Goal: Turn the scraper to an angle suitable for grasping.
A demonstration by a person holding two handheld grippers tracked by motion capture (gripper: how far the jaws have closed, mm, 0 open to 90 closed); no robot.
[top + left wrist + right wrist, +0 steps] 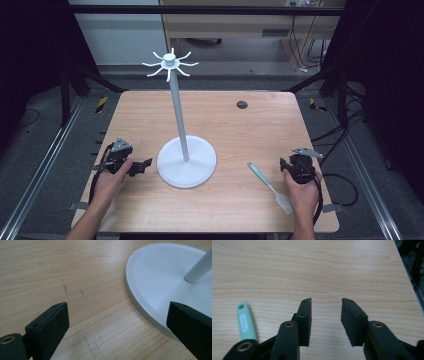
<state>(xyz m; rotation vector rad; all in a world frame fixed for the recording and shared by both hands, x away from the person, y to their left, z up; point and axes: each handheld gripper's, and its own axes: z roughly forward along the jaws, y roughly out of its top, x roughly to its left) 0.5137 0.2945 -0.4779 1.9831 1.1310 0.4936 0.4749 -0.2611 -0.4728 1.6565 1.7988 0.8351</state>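
Note:
A white hanging stand rises mid-table: round base (199,170), thin pole (178,107) and a crown of curved hooks (170,64). Just left of the base lies my left gripper (142,165), held in a hand and pointing at it. Its jaws stand wide open over bare wood, with the base's rim (140,300) and the pole's foot (198,268) ahead. A spatula with a teal handle (258,172) and a white blade (284,202) lies right of the base. My right gripper (296,161) rests beside it, open with nothing between its jaws. The teal handle (245,321) lies left of its jaws.
The wooden table (235,130) has a dark round grommet (242,104) near its far edge. Small dark scuffs (65,287) mark the wood by the left gripper. Black frame bars and cables stand beyond the table's right edge (412,267).

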